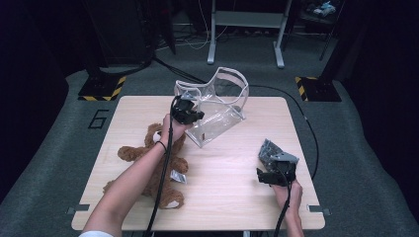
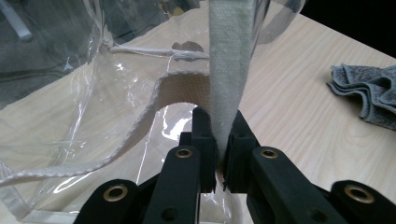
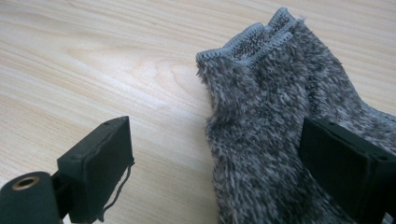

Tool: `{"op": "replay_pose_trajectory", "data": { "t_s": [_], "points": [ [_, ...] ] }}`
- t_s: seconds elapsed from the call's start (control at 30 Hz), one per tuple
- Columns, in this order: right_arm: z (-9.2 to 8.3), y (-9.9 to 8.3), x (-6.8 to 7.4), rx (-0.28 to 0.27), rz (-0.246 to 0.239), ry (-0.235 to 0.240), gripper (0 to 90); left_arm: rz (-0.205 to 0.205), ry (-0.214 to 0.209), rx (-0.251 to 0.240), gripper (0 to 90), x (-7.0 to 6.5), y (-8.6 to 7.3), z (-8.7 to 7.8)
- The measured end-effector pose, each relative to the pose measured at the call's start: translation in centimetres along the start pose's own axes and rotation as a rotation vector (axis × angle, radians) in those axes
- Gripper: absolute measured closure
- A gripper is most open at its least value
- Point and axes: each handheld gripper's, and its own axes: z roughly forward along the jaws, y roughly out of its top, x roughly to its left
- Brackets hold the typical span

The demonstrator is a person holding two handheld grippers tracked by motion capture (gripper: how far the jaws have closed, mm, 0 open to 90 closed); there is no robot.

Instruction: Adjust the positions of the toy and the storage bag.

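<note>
- Brown plush teddy bear [image 1: 148,163]: lies on its back at the left of the light wood table [image 1: 232,197], partly under the person's left forearm, which crosses it on the way up to the bag.
- Left gripper [image 1: 190,114]: held in the left hand above the table's far left-centre, jaws clamped tight on the white webbing strap [image 2: 229,84] of the bag; the strap rises straight up from between the pads.
- Clear plastic tote bag [image 1: 217,113]: tilted, its base on the table just right of the left gripper, handles raised toward the far edge.
- Grey fuzzy sock [image 3: 275,121]: flat on the table at the right, well apart from the bag, cuff pointing away.
- Right gripper [image 3: 212,168]: held low in the right hand near the table's right front; jaws wide, one pad over bare wood, the other over the sock, neither pressing.
</note>
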Motion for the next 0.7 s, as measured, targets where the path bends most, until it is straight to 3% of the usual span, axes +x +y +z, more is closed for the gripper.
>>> {"op": "replay_pose_trajectory", "data": {
  "t_s": [0.47, 0.53, 0.6, 0.7],
  "points": [
    [0.3, 0.9, 0.4, -0.011, -0.004, 0.017, 9.6, 0.028, -0.034, -0.001, 85.0, -0.5, -1.4, -1.7],
    [0.3, 1.1, 0.4, -0.011, -0.002, 0.02, 9.9, 0.016, -0.045, 0.0, 85.0, -0.6, -1.6, -1.9],
    [0.3, 1.4, 0.4, -0.01, -0.005, 0.024, 10.1, 0.033, -0.048, 0.003, 85.0, -0.5, -1.8, -2.2],
    [0.4, 2.1, 0.5, -0.019, -0.005, 0.029, 10.3, 0.021, -0.06, 0.001, 85.0, -0.6, -2.0, -2.4]
  ]
}}
